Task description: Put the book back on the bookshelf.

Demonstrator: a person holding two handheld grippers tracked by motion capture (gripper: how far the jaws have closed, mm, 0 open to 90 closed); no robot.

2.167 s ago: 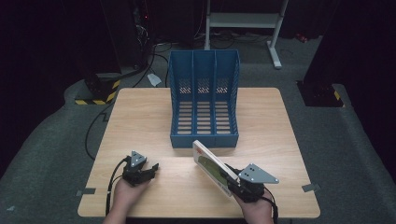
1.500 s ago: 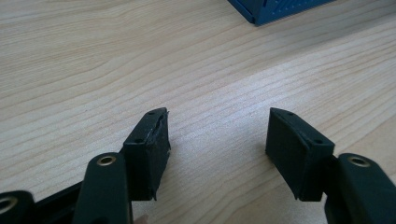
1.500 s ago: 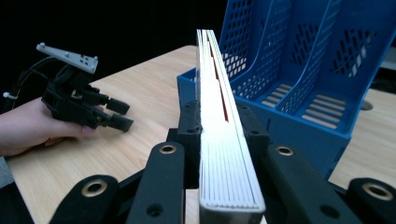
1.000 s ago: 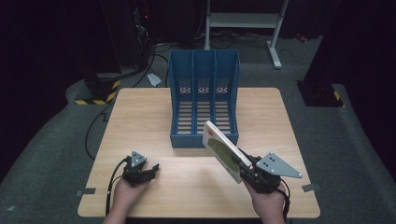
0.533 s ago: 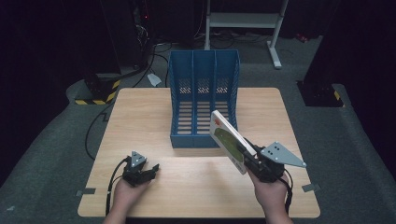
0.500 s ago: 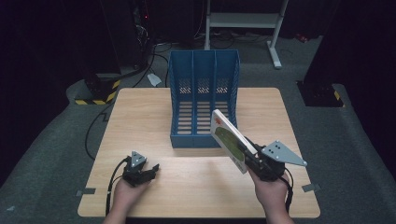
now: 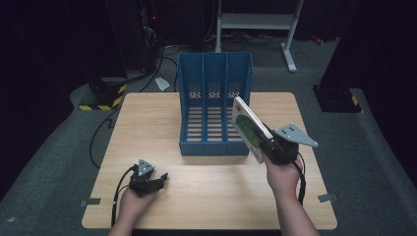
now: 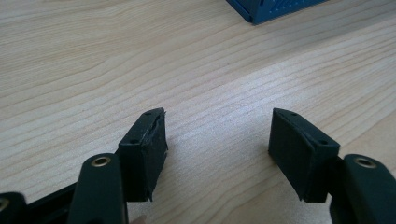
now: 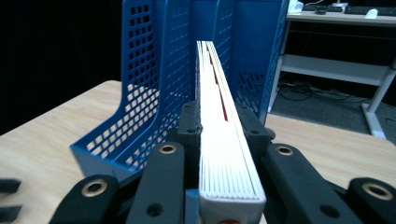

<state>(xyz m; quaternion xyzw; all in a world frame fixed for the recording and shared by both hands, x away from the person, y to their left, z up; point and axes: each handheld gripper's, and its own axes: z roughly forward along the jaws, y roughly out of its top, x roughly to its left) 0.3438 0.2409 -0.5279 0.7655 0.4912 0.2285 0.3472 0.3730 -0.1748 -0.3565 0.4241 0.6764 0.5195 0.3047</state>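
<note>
Since the book (image 7: 250, 129) is already up off the table (image 7: 147, 123), clamped in the right gripper (image 7: 269, 145), what's left is sliding it into the blue file rack (image 7: 214, 105). It's tilted right at the rack's near-right corner, not inside yet. Left gripper (image 7: 160, 178) sits released, near-left.

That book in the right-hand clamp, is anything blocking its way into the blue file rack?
Nothing visible does. The right gripper is shut on the book, held tilted at the open front of the blue file rack. The rack's three slots look empty, and no object lies between the book and the rightmost slot beside it.
</note>
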